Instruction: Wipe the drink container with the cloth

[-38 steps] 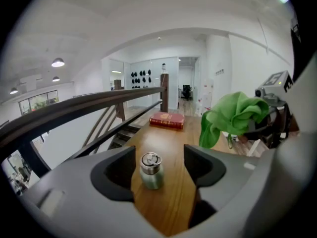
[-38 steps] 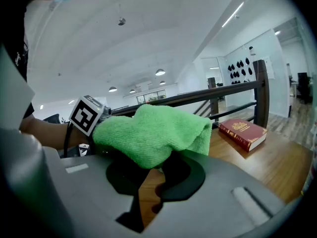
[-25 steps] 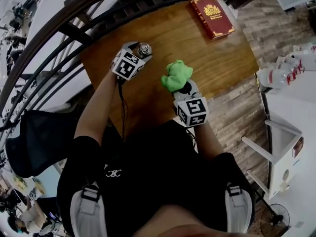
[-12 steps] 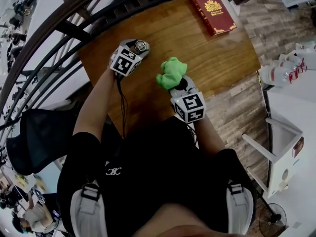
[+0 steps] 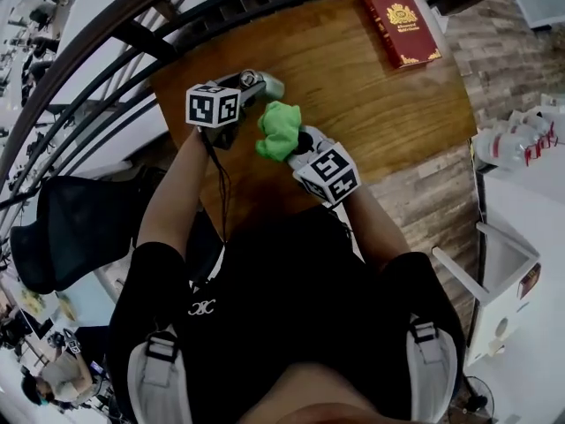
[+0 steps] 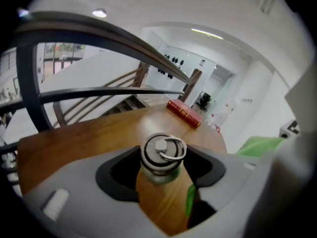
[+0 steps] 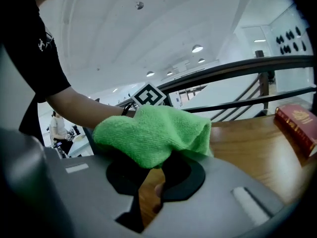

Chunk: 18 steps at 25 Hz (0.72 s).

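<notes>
- Left tongs (image 6: 161, 173) closed on the drink container (image 6: 161, 155), pads against its neck just under the ring-topped cap.
- Container sits at the worktop's (image 5: 353, 95) far left corner, close to the railing (image 5: 132, 38).
- Right tongs (image 7: 153, 175) clamped on the bunched green cloth (image 7: 153, 133).
- Cloth just beside the container, on its near-edge side; contact unclear.
- Red book (image 5: 402, 25) lies at the far right corner.
</notes>
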Each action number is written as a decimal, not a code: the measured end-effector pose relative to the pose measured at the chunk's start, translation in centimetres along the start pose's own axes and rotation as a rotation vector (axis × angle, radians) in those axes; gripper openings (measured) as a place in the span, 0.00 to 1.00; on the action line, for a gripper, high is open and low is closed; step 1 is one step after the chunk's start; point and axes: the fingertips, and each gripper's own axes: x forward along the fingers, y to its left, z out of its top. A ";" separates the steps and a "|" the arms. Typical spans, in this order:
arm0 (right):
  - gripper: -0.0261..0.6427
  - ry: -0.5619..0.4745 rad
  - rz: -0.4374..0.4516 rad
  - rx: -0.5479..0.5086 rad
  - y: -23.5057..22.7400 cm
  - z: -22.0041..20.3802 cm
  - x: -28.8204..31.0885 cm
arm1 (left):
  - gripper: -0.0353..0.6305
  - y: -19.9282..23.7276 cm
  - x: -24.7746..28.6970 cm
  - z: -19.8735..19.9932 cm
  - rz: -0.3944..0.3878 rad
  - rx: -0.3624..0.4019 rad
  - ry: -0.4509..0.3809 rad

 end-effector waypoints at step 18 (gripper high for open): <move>0.11 0.210 0.116 -0.025 -0.9 -4.3 8.1 | 0.53 -1.2 -1.6 -4.3 -0.108 -0.351 0.019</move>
